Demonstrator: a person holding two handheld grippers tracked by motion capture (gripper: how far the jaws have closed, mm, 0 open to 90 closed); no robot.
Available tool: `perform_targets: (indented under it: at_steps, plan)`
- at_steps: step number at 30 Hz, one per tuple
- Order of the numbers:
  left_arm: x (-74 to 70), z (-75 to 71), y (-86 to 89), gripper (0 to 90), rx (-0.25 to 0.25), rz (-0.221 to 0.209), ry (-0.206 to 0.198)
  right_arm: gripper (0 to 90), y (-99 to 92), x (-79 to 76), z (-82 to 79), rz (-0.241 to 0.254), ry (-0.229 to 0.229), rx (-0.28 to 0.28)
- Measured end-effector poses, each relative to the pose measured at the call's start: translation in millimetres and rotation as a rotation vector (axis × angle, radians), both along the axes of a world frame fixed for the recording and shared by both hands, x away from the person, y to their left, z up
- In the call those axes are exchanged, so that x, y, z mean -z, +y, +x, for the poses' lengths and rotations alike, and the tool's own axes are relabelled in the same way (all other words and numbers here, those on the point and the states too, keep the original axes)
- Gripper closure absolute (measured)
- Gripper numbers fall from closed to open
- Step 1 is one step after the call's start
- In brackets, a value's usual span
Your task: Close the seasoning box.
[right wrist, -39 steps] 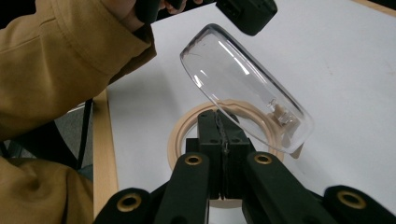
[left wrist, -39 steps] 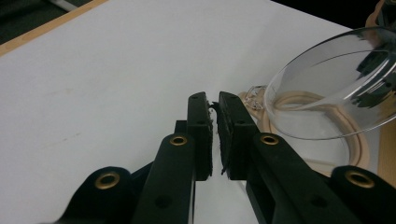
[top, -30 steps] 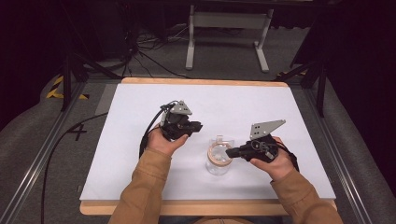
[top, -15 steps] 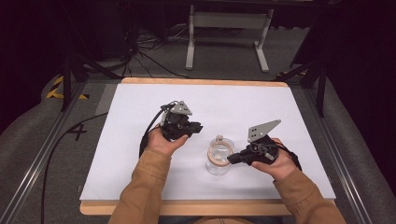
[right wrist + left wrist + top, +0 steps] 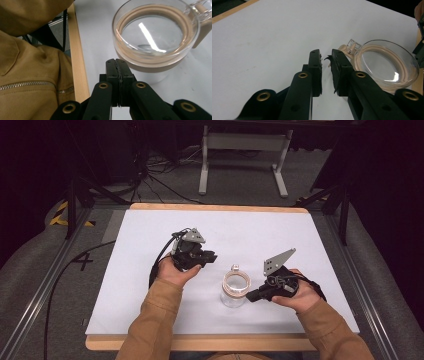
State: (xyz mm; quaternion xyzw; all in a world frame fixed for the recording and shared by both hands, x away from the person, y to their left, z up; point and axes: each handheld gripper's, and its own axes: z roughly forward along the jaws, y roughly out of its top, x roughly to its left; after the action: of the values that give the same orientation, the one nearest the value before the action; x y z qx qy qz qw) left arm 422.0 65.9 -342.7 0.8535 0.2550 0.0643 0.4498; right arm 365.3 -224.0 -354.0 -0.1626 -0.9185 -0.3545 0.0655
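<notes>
A clear glass jar (image 5: 234, 290) with a tan seal ring and a small clear latch stands upright on the white table (image 5: 140, 270), between my two grippers. My left gripper (image 5: 211, 256) is held to the jar's upper left, pointing right. In the left gripper view its jaws (image 5: 325, 56) stand a narrow gap apart with nothing between them, and the jar's lid (image 5: 387, 65) and latch (image 5: 352, 46) lie just past the tips. My right gripper (image 5: 248, 296) points left at the jar's near right side. Its jaws (image 5: 116, 61) are pressed together, empty, just short of the jar (image 5: 155, 32).
The table's wooden front edge (image 5: 200, 342) runs close behind both forearms. A tan jacket sleeve (image 5: 30, 75) hangs beside the right gripper. Beyond the far edge are a metal stand (image 5: 245, 150) and cables (image 5: 150, 175) on the floor. White surface lies open to the left and far side.
My right gripper has slid a little toward the front edge, staying beside the jar. The left gripper and the jar have hardly moved.
</notes>
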Motion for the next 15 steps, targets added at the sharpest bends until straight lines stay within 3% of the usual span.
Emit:
perform_targets:
  at_steps: [2, 6, 9, 10, 15]
  plan:
    - [-0.5, -0.2, 0.4, 78.2, 0.000, 0.001, -0.004, 89.8, 0.2, -0.1, -0.6, -0.002, -0.006, -0.005]
    - [-1.3, -2.8, 4.5, 76.0, -0.009, 0.010, -0.009, 89.2, -3.0, -8.2, -0.3, 0.043, -0.049, 0.021]
    - [-1.2, -7.2, 10.4, 74.4, -0.035, -0.001, -0.008, 80.5, -7.3, -17.3, 2.9, 0.090, -0.092, 0.053]
    - [-2.2, -7.8, 14.2, 74.0, -0.030, 0.014, -0.014, 79.4, -8.8, -20.5, 4.2, 0.106, -0.107, 0.065]
    - [-2.4, -13.4, 25.7, 72.3, -0.074, -0.009, -0.016, 69.2, -18.5, -34.0, 11.9, 0.173, -0.170, 0.120]
